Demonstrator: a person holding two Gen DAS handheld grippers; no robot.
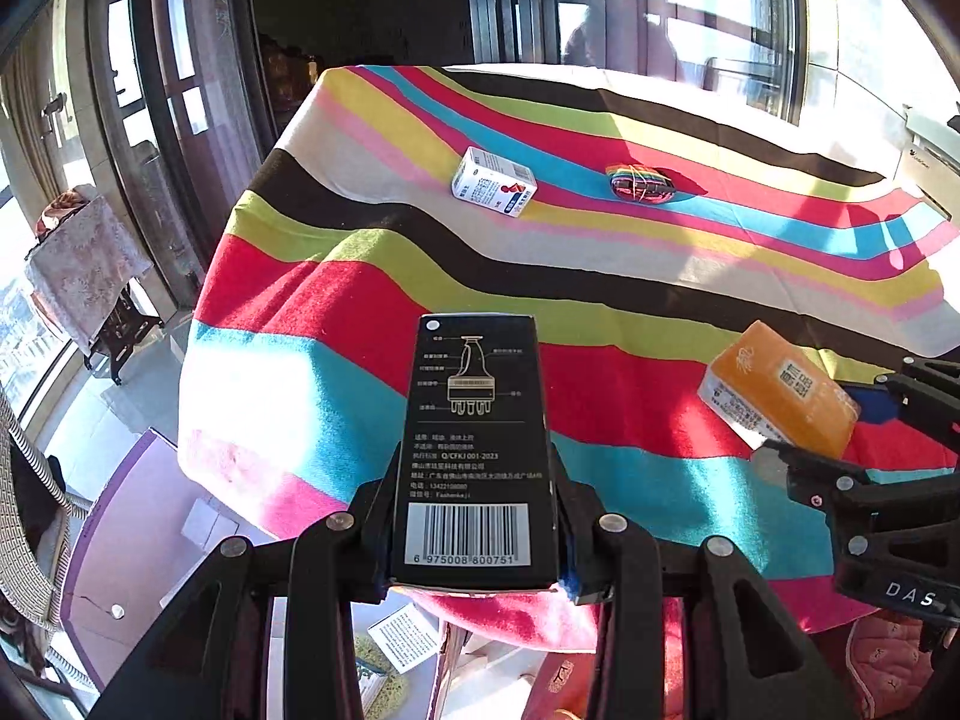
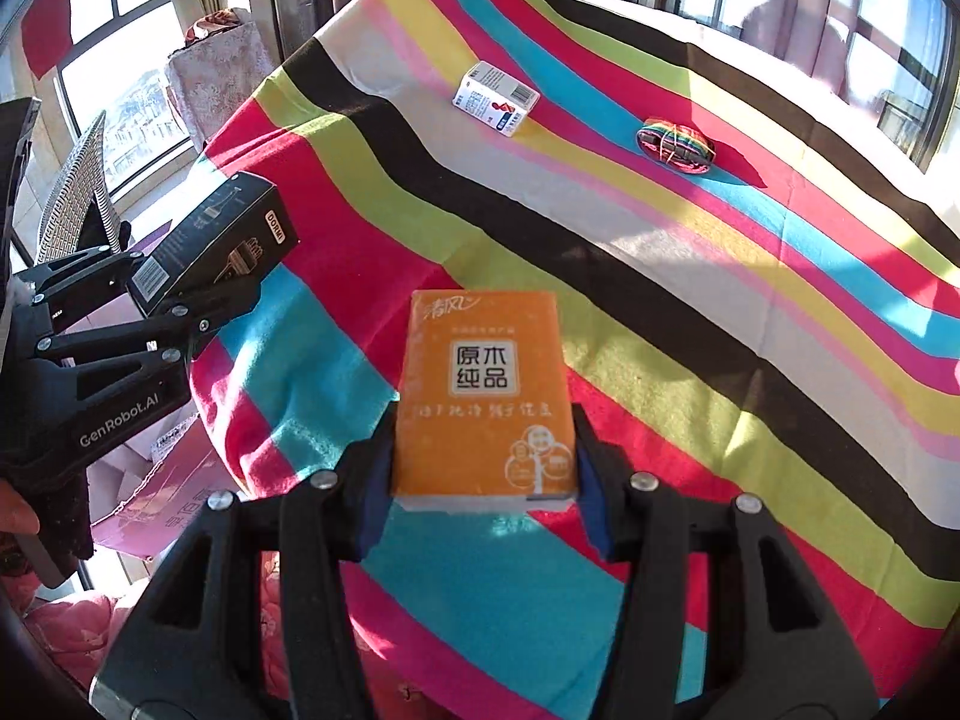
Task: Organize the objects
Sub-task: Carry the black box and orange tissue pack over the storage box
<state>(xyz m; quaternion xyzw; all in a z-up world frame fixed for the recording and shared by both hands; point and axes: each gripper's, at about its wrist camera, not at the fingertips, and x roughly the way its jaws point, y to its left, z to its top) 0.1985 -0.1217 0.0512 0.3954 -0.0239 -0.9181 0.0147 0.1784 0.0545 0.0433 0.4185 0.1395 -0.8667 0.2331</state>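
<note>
My left gripper (image 1: 474, 540) is clamped on a black box (image 1: 474, 444), barcode end nearest me, held above the near edge of the table (image 1: 600, 288). My right gripper (image 2: 483, 492) is clamped on an orange tissue pack (image 2: 483, 396), also over the near edge. Farther out on the striped cloth, toward the far edge, lie a small white carton (image 1: 494, 181) and, well apart from it, a bundle of coloured bands (image 1: 641, 183).
</note>
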